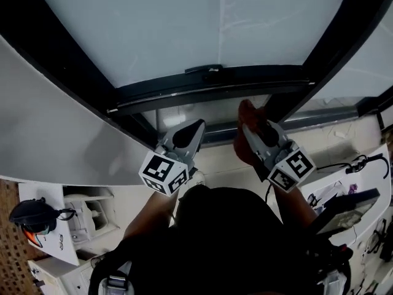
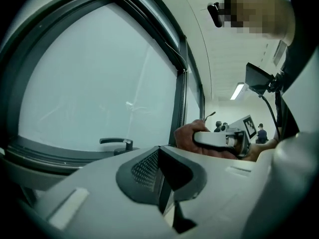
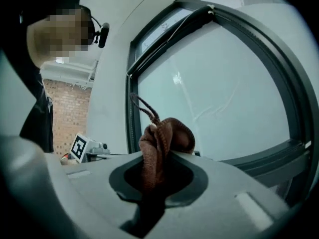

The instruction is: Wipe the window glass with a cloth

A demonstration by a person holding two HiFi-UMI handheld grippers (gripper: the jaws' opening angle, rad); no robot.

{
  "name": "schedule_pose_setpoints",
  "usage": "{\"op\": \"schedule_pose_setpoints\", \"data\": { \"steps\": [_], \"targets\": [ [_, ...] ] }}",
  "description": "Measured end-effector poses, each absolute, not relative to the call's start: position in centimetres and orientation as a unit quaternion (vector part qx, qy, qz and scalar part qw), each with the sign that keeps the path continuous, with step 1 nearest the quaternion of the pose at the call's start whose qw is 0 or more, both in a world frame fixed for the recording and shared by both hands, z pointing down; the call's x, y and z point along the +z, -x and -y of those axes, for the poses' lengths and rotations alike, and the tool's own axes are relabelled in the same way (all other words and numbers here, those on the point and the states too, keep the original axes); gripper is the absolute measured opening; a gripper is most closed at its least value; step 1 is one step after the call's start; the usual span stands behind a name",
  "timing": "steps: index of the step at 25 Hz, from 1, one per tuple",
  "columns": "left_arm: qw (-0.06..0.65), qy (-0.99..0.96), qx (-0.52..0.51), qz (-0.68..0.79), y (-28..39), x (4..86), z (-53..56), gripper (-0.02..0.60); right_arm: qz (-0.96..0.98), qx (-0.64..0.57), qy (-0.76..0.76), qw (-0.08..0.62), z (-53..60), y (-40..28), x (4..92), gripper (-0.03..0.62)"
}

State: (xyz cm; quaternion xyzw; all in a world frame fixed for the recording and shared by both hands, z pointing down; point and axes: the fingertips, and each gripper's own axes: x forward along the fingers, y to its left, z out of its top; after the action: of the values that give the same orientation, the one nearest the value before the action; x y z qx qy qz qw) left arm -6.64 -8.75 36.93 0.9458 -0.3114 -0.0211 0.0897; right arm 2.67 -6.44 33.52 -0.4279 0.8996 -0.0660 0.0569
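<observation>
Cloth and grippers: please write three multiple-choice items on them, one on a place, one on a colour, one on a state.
1. Where is the cloth?
A. on the sill
B. between the jaws of the right gripper
C. on the floor

2. What colour is the cloth?
A. white
B. blue
C. brown

3. How is the left gripper?
A. wide open
B. shut on the cloth
C. shut, empty

Answers:
1 B: the right gripper view shows it pinched in the jaws.
2 C: it looks reddish brown in the head view and the right gripper view.
3 C: in the left gripper view the jaws meet with nothing between them.
</observation>
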Motion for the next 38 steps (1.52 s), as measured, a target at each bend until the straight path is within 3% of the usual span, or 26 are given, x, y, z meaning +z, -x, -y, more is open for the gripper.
{"op": "schedule_pose_setpoints", "data": {
  "steps": [5,17,26,38],
  "targets": [
    [0.097,-0.945,-0.036,0.309,1.8,36.4,1.8,0.017,-0.913,-0.048,0.404,0.022,-1.9,-5.0,35.1,0.034],
    [0.103,-0.939,-0.012,0.329,-4.5,37.9,-14.1,0.017,-0.92,-0.059,0.387,0.03,-15.9,-10.8,38.0,0.034],
    [0.107,-0.926,-0.006,0.363,-1.0,37.5,-17.4,0.017,-0.922,-0.072,0.38,0.026,-17.6,-9.1,38.5,0.034],
    [0.1,-0.938,-0.005,0.332,9.0,36.4,-18.5,0.017,-0.904,-0.061,0.422,0.028,-19.4,0.3,37.0,0.034]
  ]
}}
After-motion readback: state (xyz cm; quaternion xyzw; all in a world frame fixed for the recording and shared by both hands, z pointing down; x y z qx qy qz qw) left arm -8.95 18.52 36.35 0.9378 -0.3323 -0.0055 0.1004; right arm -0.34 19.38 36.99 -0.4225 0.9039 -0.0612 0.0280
